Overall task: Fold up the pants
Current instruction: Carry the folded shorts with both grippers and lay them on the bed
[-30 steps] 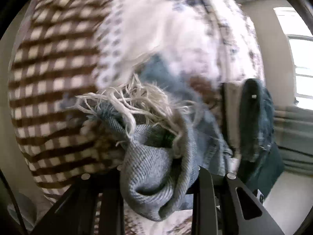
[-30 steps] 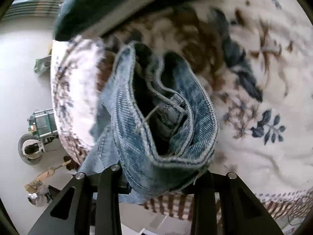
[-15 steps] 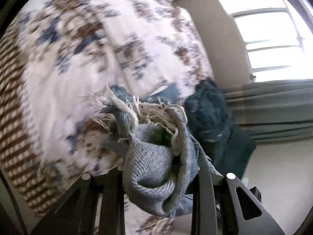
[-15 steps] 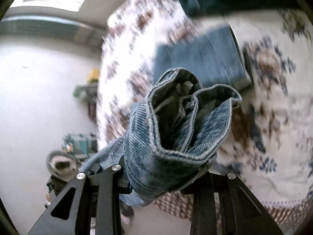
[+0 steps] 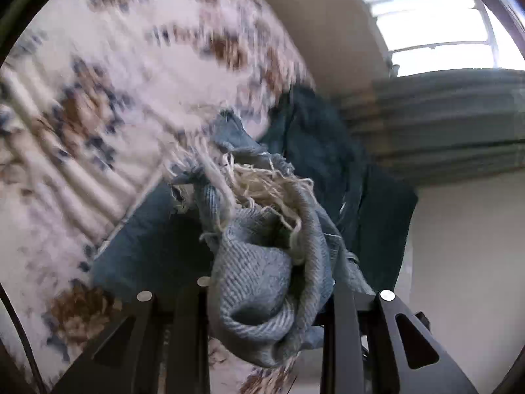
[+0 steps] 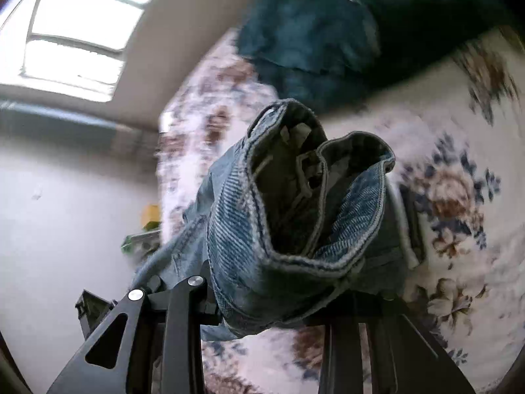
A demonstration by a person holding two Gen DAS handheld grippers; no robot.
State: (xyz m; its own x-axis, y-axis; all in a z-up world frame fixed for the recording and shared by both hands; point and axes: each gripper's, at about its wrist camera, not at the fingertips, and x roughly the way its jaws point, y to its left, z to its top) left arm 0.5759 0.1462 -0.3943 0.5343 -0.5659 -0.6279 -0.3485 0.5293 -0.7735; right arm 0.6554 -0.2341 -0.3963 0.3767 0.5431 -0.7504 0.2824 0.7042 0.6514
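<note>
- Left gripper (image 5: 269, 295) clamps the jeans' frayed hem (image 5: 262, 184); loose threads can slip free.
- Right gripper (image 6: 265, 292) pinches the waistband (image 6: 295, 229); the bunched denim can sag, skewing the fold over the floral bedspread (image 6: 459, 197).

No text, label, brand, number or sign could be read in either view. Inside the waistband of the jeans (image 6: 295, 203), clamped between the fingers of the right gripper (image 6: 262, 312), some pale tags were visible just ahead of the fingers, but nothing on them was legible.
</note>
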